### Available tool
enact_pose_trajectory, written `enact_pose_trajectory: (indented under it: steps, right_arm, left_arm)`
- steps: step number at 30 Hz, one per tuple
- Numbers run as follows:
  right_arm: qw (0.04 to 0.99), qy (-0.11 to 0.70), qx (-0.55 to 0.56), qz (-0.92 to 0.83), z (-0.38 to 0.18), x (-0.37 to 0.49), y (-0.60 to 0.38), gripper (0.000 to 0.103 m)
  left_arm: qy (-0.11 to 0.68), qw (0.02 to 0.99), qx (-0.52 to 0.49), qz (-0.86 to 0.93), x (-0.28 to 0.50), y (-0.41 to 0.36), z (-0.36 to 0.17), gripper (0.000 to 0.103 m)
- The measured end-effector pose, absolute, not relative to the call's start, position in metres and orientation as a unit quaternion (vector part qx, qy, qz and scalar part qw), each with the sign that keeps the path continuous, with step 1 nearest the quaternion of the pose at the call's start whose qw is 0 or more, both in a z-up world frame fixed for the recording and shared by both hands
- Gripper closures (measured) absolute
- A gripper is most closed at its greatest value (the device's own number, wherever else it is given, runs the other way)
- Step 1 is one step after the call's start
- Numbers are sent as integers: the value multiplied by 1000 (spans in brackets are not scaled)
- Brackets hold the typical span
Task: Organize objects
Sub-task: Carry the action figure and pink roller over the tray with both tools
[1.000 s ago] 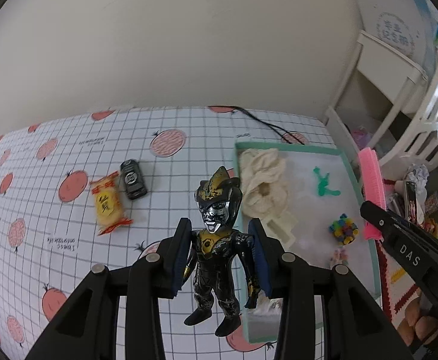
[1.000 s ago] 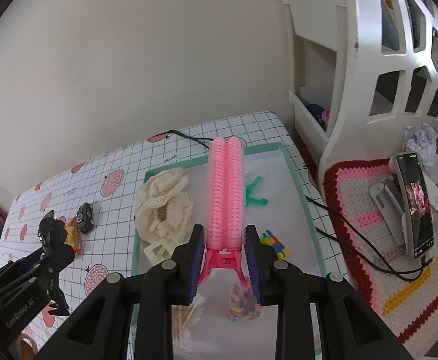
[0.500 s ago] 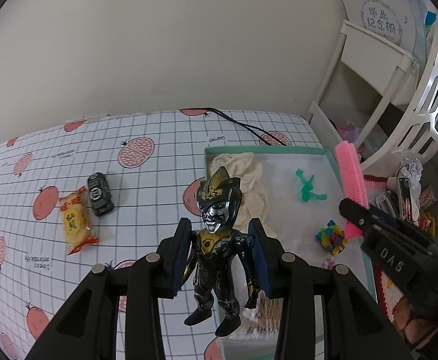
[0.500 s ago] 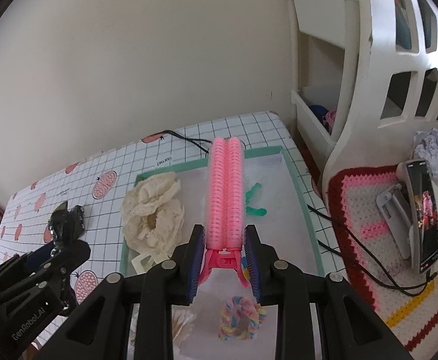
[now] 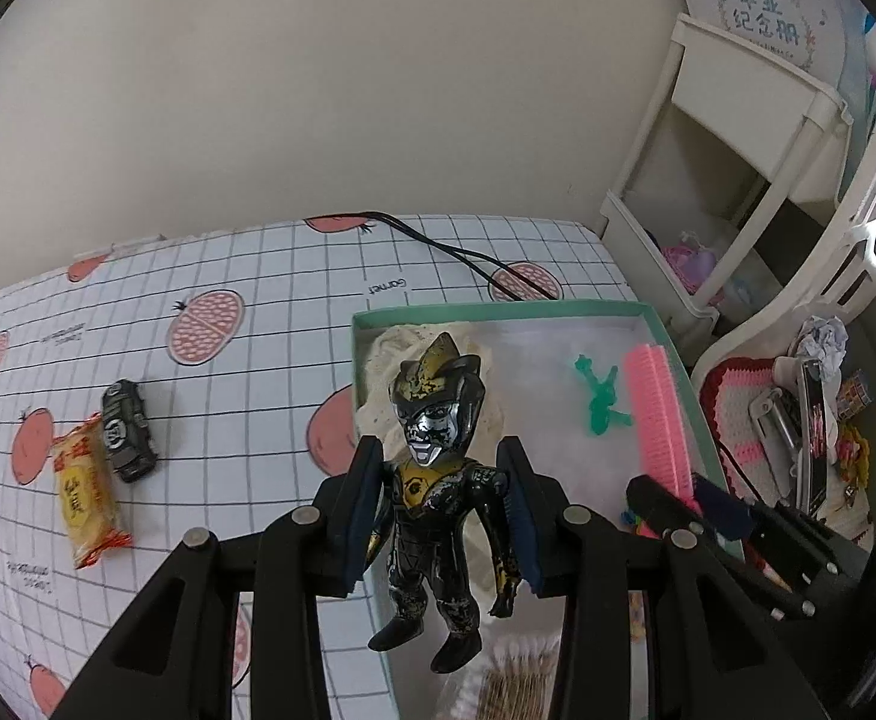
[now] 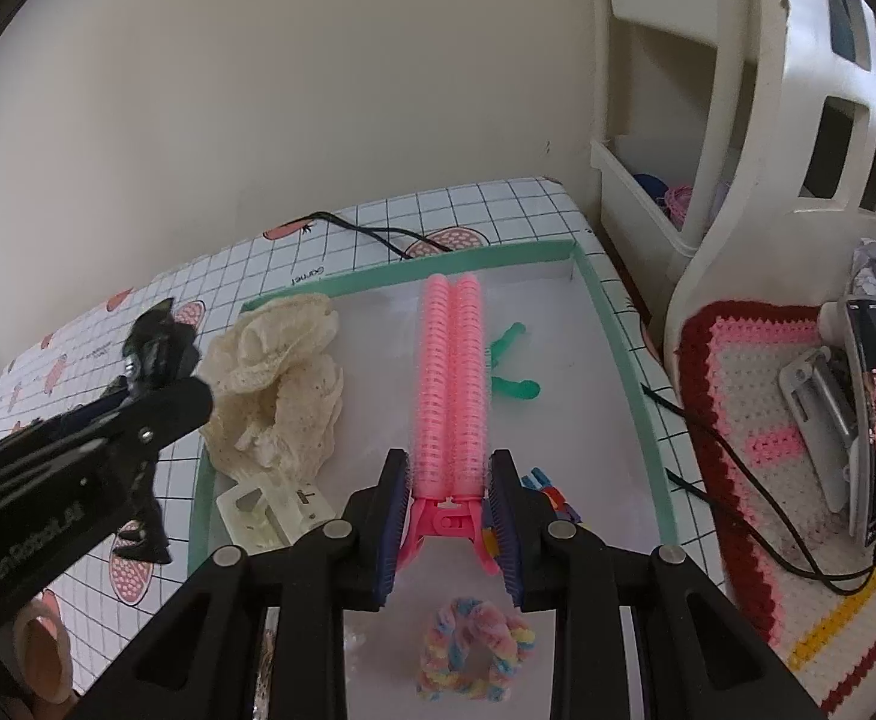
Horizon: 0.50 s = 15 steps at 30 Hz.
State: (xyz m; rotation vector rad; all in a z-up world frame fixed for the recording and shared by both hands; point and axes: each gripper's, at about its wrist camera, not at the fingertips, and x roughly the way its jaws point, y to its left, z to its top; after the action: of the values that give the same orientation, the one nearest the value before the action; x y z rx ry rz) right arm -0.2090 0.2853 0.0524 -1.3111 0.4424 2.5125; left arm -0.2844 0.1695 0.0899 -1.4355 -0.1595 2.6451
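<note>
My left gripper (image 5: 445, 516) is shut on a black and gold toy figure (image 5: 441, 468), held upright above the left edge of the green-rimmed tray (image 5: 498, 307). My right gripper (image 6: 449, 531) is shut on a long pink hair clip (image 6: 451, 384) that reaches out over the tray (image 6: 618, 324). In the tray lie a cream lace scrunchie (image 6: 282, 378), a small green figure (image 6: 510, 360), a pastel scrunchie (image 6: 477, 648), a white plastic piece (image 6: 270, 507) and a pack of cotton swabs (image 5: 516, 684). The left gripper with the figure (image 6: 150, 348) shows at the left of the right wrist view.
On the fruit-print tablecloth (image 5: 228, 276) left of the tray lie a toy car (image 5: 128, 431) and a yellow snack packet (image 5: 85, 492). A black cable (image 5: 456, 252) runs behind the tray. A white shelf unit (image 5: 738, 180) and a phone on a crocheted mat (image 6: 870, 408) stand right.
Both grippers have moved forward and right over the tray, each keeping its object. The toy car and snack packet have slid toward the left of the left wrist view.
</note>
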Motion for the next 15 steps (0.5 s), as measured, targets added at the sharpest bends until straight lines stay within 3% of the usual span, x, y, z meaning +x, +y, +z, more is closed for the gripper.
enact_pose_trajectory:
  steps: [15]
  right_arm:
    - [134,141,-462,865,39,-221,277,74]
  left_arm:
    - [-46,80,-491,866,-310,183,64,62]
